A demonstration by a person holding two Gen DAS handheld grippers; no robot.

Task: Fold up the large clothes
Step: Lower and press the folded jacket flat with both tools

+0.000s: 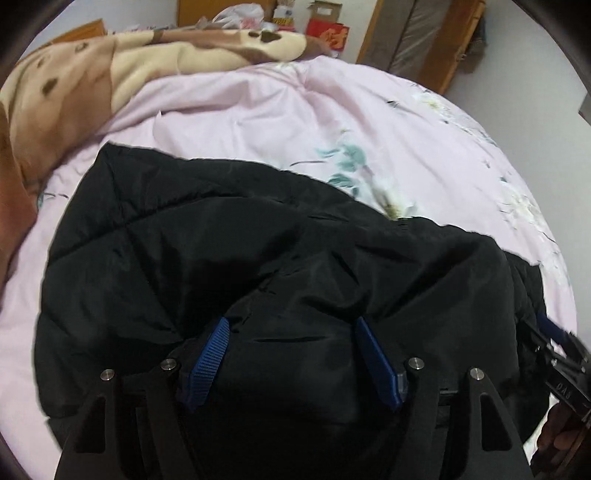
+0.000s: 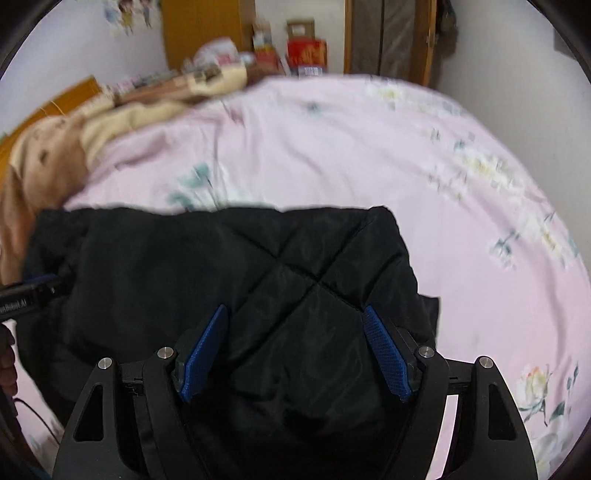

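Note:
A black quilted jacket point(image 1: 221, 251) lies bunched on a pink floral bed cover point(image 1: 295, 110). My left gripper point(image 1: 291, 325) is open, its blue pads point(image 1: 208, 362) spread wide right over the jacket's near part. My right gripper point(image 2: 295, 314) is open too, over the jacket's right part point(image 2: 295, 266) with its crossed quilt seams. The right gripper shows at the right edge of the left wrist view point(image 1: 557, 350). The left gripper shows at the left edge of the right wrist view point(image 2: 29, 291). Neither pinches cloth that I can see.
A brown and cream blanket point(image 1: 74, 85) is heaped at the bed's far left. Boxes and bags point(image 1: 325, 26) stand behind the bed by a wooden wardrobe point(image 1: 443, 40). The pink cover point(image 2: 406, 166) stretches to the right and far side.

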